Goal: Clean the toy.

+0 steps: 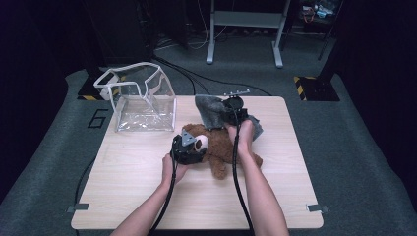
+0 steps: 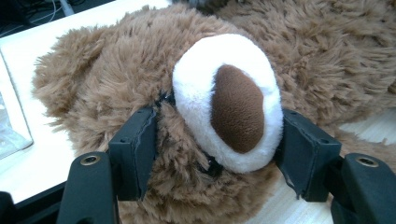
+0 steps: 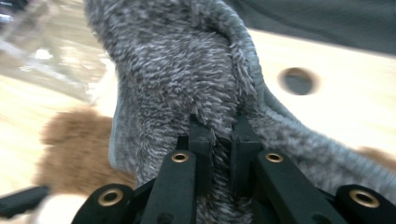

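A brown teddy bear [image 1: 222,146] lies on the wooden table [image 1: 137,191] near its middle. My left gripper [image 1: 195,145] is shut on the bear's head, and in the left gripper view its jaws press the fur on either side of the white muzzle [image 2: 224,93]. Just behind the bear, my right gripper [image 1: 234,112] is shut on a grey fleecy cloth [image 1: 209,112] and holds it up above the table. In the right gripper view the black fingertips [image 3: 201,135] pinch a fold of the grey cloth [image 3: 187,60], with the bear [image 3: 70,154] blurred at lower left.
A clear plastic bag [image 1: 142,101] with a white rim stands open at the table's back left. Its corner [image 2: 9,126] shows at the left edge of the left gripper view. A round hole [image 3: 298,80] is in the tabletop. Cables trail from both grippers toward the near edge.
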Demonstrator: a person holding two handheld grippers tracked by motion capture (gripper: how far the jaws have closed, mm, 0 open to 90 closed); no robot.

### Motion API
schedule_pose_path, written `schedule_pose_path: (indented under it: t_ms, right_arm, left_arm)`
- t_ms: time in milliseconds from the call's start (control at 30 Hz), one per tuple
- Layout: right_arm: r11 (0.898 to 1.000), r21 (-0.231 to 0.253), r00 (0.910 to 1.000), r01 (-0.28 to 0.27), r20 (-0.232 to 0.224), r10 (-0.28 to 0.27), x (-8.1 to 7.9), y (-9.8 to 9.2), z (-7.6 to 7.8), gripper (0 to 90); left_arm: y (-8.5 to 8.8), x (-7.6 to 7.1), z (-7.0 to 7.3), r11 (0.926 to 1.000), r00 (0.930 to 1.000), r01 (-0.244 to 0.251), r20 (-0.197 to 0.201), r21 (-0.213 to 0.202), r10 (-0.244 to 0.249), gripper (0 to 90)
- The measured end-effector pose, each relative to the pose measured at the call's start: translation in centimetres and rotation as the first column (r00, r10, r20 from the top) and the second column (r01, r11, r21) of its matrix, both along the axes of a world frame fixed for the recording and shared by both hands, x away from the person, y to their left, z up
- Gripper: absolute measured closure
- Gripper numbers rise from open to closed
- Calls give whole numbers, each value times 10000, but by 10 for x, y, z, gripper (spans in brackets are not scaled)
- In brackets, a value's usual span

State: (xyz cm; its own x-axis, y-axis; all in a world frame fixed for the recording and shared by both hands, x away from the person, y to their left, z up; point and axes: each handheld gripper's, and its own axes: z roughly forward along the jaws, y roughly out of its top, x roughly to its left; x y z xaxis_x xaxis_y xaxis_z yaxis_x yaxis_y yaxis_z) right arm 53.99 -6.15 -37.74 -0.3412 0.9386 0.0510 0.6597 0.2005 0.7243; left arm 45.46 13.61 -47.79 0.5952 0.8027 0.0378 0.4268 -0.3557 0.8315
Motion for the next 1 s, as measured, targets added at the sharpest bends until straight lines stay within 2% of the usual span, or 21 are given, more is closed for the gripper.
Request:
schedule_pose_path:
  t_ms: [100,167,233,267,367,400,467,500,600,633,733,767,833,867,933,1000]
  right_arm:
    - [9966,-800,9998,204,-24,-207,-5,-7,2,822]
    - [9914,-1259,9983,345,-423,-401,-6,-6,-2,822]
    - [9856,-1672,9965,241,-754,-371,-4,-2,-10,822]
    - [9812,-1922,9966,184,-757,-336,-3,1,-15,822]
    - [9788,-2043,9944,151,-990,-360,4,11,-28,821]
    - [9786,-2059,9953,-6,-948,-193,6,13,-32,821]
    - [9826,-1854,9931,-79,-1168,-141,10,21,-36,821]
    - [9806,-1940,9936,-284,-1124,65,13,24,-38,822]
    - [9838,-1681,9900,-628,-1350,401,17,35,-42,822]
    - [9902,-1149,9842,-791,-1667,593,18,37,-43,822]
    - [9955,92,9793,-945,-1790,946,20,32,-42,822]
    - [9925,615,9809,-1053,-1577,1139,19,28,-38,821]
    - [9831,1587,9874,-917,-1135,1105,14,16,-28,822]
    - [9782,1840,9907,-965,-774,1123,12,9,-23,822]
    - [9783,1898,9960,-830,-169,878,4,-1,-10,822]
    - [9895,1322,9982,-583,238,556,-4,-9,2,822]
  left_arm:
    - [0,0,0,10000,10000,5,-8,5,-5,340]
    - [0,0,0,10000,10000,3,0,10,-3,340]
    - [0,0,0,10000,10000,15,-7,54,-15,339]
    - [0,0,0,10000,10000,16,-4,48,-15,339]
    - [0,-1,0,10000,10000,33,-65,64,-32,339]
    - [0,0,0,10000,10000,35,-66,67,-34,339]
    - [-1,-1,0,10000,10000,-1,-77,-50,0,339]
    - [-1,-1,0,10000,10000,16,-59,-5,-16,339]
    - [0,-1,0,10000,10000,39,-75,-25,-39,339]
    - [0,-1,0,10000,10000,56,-80,16,-56,339]
    - [0,-2,0,10000,10000,40,-67,24,-40,339]
    - [1,-1,0,9999,10000,60,-56,88,-59,340]
    - [1,-1,0,10000,10000,47,-1,79,-47,339]
    - [1,-1,0,10000,10000,44,14,63,-44,339]
    - [0,-1,0,10000,10000,29,20,38,-30,339]
    - [0,-1,0,10000,10000,36,9,46,-36,339]
